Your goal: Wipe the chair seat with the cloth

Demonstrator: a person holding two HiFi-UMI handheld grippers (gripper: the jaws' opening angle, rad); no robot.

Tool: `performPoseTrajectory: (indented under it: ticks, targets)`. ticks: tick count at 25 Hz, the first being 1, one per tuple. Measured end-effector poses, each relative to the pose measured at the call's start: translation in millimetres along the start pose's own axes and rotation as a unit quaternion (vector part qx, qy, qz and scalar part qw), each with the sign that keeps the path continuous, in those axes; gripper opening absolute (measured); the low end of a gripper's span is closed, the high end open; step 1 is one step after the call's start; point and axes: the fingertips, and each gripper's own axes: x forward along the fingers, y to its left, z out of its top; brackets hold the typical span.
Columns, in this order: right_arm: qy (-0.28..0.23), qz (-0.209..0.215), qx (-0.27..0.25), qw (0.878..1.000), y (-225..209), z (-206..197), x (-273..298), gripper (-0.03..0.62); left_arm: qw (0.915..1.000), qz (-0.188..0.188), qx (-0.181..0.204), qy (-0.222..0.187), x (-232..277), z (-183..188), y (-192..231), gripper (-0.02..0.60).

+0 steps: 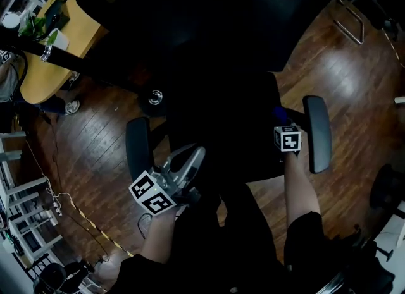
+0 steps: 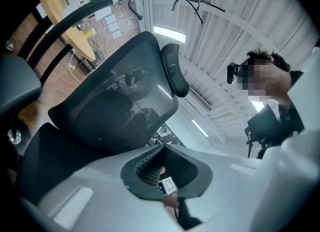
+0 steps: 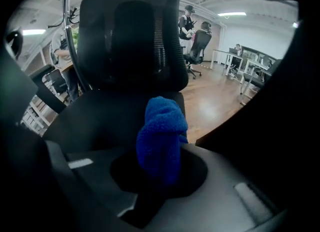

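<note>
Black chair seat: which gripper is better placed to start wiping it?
Right. The right gripper clamps the blue fleece cloth and points at the black chair seat; the left gripper is shut on nothing.

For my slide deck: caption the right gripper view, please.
Right gripper shut on a blue cloth, facing the black office chair's backrest.
</note>
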Motion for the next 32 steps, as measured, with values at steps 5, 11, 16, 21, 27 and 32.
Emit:
performPoseTrajectory:
  ticks: [5, 11, 16, 21, 27, 32]
  targets:
    - [-0.026, -0.012, 0.01, 1.0, -9, -1, 1, 0.035, 1.0, 0.003, 0.006, 0.001, 1, -3, -3, -0.008]
    - [-0.034, 0.021, 0.01, 0.999, 27, 13, 2, 0.035, 0.9994, 0.023, 0.008, -0.027, -18, 9, 4, -0.008]
    - [-0.031, 0.134, -0.039, 0.99, 152, 22, 17, 0.035, 0.9976, 0.041, 0.016, -0.054, -40, 18, -1, -0.008]
    - [-0.014, 0.249, -0.076, 0.966, 296, 7, 22, 0.035, 0.9928, 0.079, 0.027, -0.086, -81, 29, -2, -0.008]
    - [0.006, 0.302, -0.107, 0.947, 407, -19, 32, 0.037, 0.9884, 0.104, 0.027, -0.107, -129, 31, 8, -0.008]
    - [-0.008, 0.283, -0.134, 0.95, 390, -30, 33, 0.037, 0.9877, 0.106, 0.025, -0.112, -139, 27, 7, -0.008]
